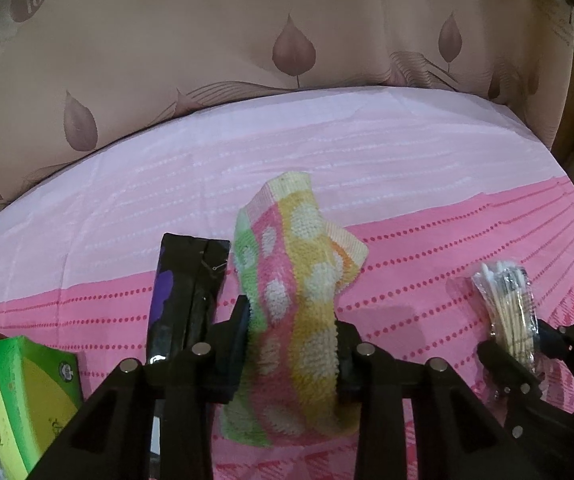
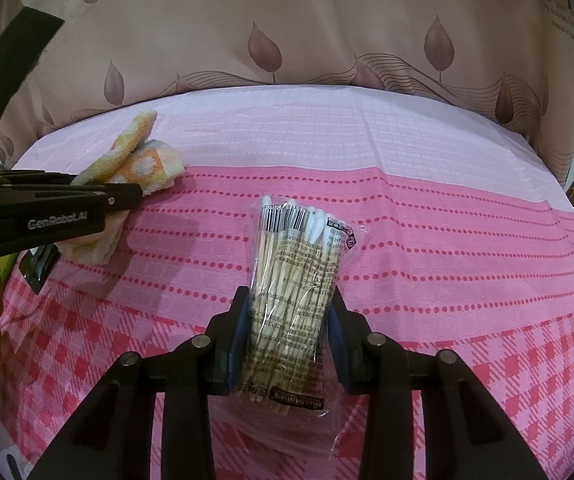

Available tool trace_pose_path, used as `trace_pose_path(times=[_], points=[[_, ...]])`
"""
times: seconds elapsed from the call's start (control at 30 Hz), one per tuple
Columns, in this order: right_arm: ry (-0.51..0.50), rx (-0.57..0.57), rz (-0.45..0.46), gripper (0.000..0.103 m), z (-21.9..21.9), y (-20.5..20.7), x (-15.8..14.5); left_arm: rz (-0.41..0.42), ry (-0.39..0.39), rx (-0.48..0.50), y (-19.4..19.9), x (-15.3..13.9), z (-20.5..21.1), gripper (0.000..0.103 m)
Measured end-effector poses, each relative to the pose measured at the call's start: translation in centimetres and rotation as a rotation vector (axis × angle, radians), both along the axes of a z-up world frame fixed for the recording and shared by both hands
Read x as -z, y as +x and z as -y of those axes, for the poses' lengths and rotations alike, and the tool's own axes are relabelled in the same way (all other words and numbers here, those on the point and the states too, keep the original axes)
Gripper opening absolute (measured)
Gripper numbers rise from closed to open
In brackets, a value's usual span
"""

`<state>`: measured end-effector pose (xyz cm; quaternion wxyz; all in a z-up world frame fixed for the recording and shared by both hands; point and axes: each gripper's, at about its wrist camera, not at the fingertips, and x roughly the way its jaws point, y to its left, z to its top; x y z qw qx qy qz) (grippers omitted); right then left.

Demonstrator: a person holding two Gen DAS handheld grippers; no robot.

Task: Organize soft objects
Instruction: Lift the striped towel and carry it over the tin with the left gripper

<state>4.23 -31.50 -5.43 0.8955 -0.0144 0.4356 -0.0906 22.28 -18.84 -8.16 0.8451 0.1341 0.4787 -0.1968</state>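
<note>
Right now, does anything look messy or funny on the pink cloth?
Only the spotted towel: it is scrunched and twisted between the left hand-held gripper fingers, not flat. The cotton swab pack sits neatly in the right hand-held gripper. Nothing is spilled or torn.

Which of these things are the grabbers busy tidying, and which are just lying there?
Being tidied:
- spotted pink, yellow and green terry cloth, pinched by the left gripper
- clear plastic packet of wooden cotton swabs, pinched by the right gripper

Just lying about:
- long black glossy pouch with a purple patch
- green and yellow cardboard box
- pink patterned tablecloth
</note>
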Motion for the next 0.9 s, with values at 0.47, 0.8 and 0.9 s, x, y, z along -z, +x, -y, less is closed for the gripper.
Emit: trace_pose_path(times=[0.47,0.8,0.9], points=[[-0.012,-0.001,-0.003,0.036,-0.2,0.0,-0.1,0.033,0.002,-0.012,-2.2,-2.1,-1.3,0.033],[-0.014,-0.002,-0.005,0.036,-0.1,-0.1,0.0,0.089,-0.017,-0.036,-5.5,-5.9,-4.4,0.033],[-0.016,-0.002,-0.005,0.036,-0.2,-0.1,0.0,0.100,-0.024,-0.054,-6.3,-7.2,-5.9,0.033]])
